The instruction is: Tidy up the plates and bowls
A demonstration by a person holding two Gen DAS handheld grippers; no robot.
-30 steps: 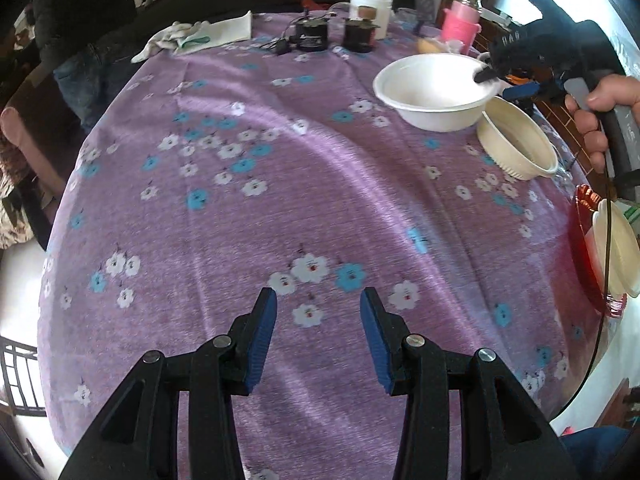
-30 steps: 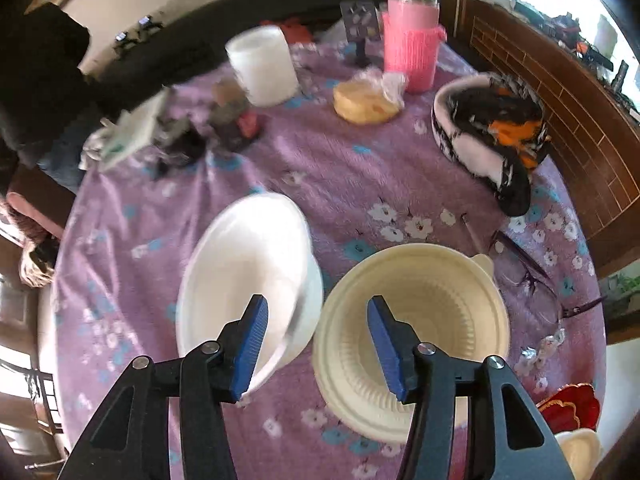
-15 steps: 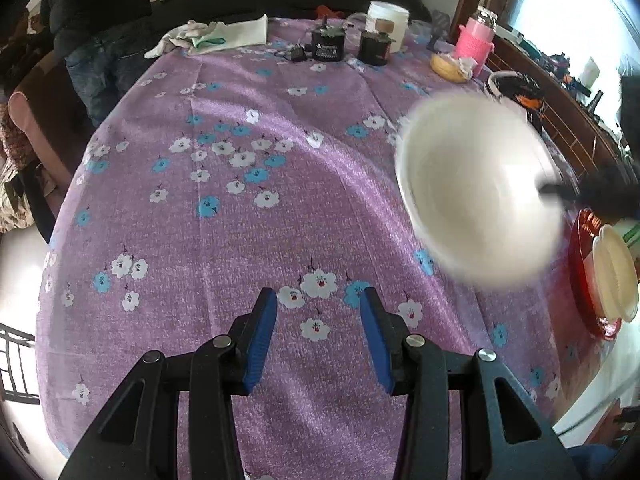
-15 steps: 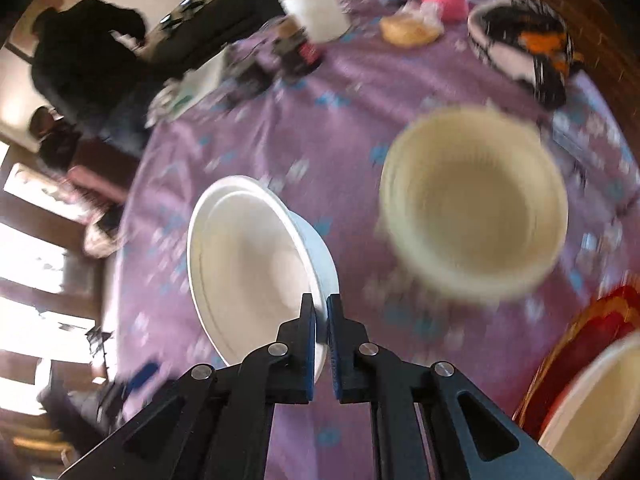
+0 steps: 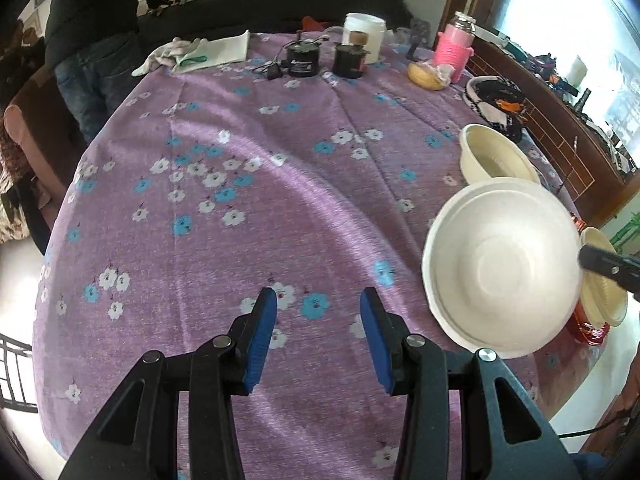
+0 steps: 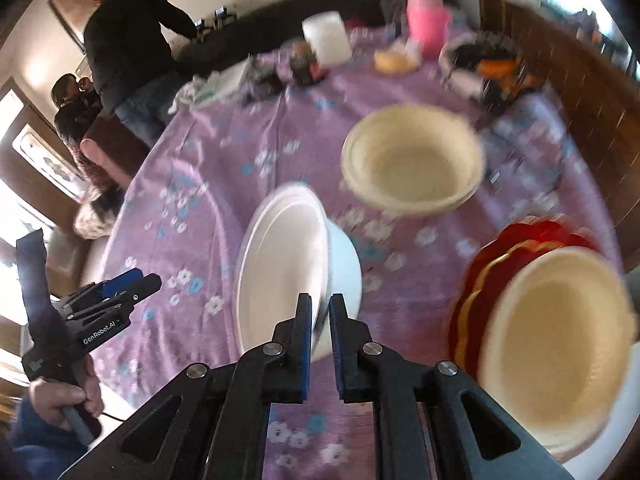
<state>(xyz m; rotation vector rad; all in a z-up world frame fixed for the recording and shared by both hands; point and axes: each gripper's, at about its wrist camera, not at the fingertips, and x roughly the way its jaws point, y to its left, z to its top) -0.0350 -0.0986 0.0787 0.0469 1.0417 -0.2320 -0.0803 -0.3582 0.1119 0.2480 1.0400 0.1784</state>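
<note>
The right gripper [image 6: 320, 320], apart a second ago, now clamps the white bowl's [image 6: 288, 264] rim, lifted beside the open, empty left gripper [image 5: 318, 340].

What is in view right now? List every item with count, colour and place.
white bowl: one, white, tilted, rim in the right gripper
cream bowls: two, cream, one on the table's right side, one on the red plate
red plate: one, red, near right edge
tablecloth: one, purple with flowers, over the table
pink bottle: one, far side
white tub: one, far side
dark jars: two, far side
bystander: one, dark clothes, far left
left gripper: open, empty
right gripper: shut on the bowl's rim
</note>
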